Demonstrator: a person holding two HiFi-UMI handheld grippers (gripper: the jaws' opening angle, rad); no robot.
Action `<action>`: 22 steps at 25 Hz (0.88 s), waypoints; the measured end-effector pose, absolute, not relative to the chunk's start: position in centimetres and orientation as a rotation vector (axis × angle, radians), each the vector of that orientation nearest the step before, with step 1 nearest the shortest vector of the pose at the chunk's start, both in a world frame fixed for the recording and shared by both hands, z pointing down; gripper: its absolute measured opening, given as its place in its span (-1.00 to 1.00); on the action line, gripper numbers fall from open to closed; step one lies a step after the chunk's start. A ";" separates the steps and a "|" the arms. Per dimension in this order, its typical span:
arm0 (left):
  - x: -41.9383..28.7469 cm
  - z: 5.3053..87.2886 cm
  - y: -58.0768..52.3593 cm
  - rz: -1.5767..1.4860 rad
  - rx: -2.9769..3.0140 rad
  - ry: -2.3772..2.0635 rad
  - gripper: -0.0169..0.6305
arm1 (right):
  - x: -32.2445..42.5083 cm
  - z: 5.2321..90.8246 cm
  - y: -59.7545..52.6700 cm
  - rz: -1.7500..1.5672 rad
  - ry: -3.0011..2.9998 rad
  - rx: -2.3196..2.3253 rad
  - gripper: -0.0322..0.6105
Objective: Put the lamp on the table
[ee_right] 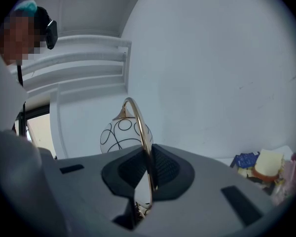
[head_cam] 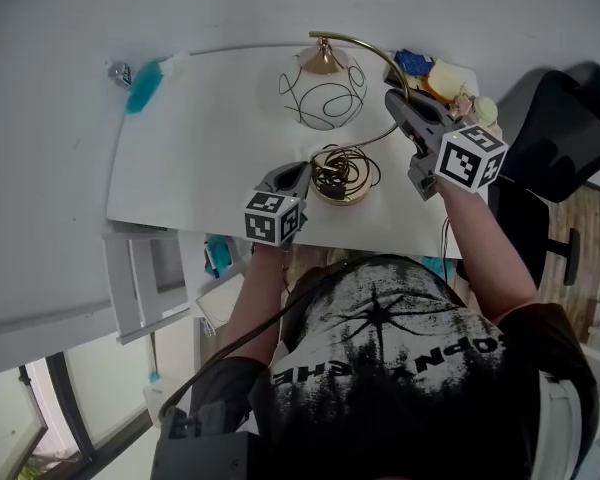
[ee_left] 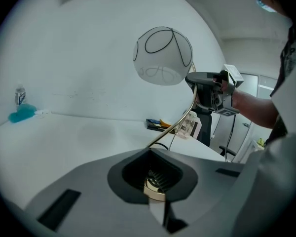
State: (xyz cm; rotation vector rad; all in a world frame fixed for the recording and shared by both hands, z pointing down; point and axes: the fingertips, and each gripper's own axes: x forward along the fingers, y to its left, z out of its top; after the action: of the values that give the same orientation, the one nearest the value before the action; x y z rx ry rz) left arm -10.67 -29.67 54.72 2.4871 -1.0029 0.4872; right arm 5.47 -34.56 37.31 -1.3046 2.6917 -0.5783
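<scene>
The lamp has a white globe shade [head_cam: 322, 93] with black loops, a curved brass stem [head_cam: 401, 80] and a round brass base [head_cam: 342, 186] with cord coiled on it. The base is at the white table's [head_cam: 200, 138] front edge; whether it rests on the top I cannot tell. My left gripper [head_cam: 300, 175] is shut on the base's rim [ee_left: 155, 189], with the shade [ee_left: 163, 56] hanging ahead of it. My right gripper [head_cam: 398, 100] is shut on the stem [ee_right: 147, 147], which runs up between its jaws to the shade [ee_right: 126, 135].
A blue duster [head_cam: 145, 86] lies at the table's far left corner. A pile of small coloured things [head_cam: 442, 76] crowds the far right corner. A black office chair [head_cam: 560, 118] stands to the right, and a white rack [head_cam: 140, 278] below the table's left front.
</scene>
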 end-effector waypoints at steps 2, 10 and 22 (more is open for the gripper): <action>-10.9 55.1 -28.8 0.491 2.479 -1.014 -0.90 | 5.2 37.5 -33.8 -0.565 2.700 -1.289 -0.83; -10.8 55.9 -26.5 0.496 2.450 -1.029 -0.90 | 4.4 37.5 -31.7 -0.535 2.733 -1.235 -0.83; -9.8 56.1 -23.2 0.447 2.452 -1.026 -0.91 | 2.9 38.0 -27.6 -0.402 2.822 -1.169 -0.83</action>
State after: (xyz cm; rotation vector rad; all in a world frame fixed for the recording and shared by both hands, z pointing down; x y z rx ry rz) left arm -9.82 -23.25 56.09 2.4522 -1.0265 0.4469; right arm 2.93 -27.56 38.00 -1.1692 2.8218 -0.4021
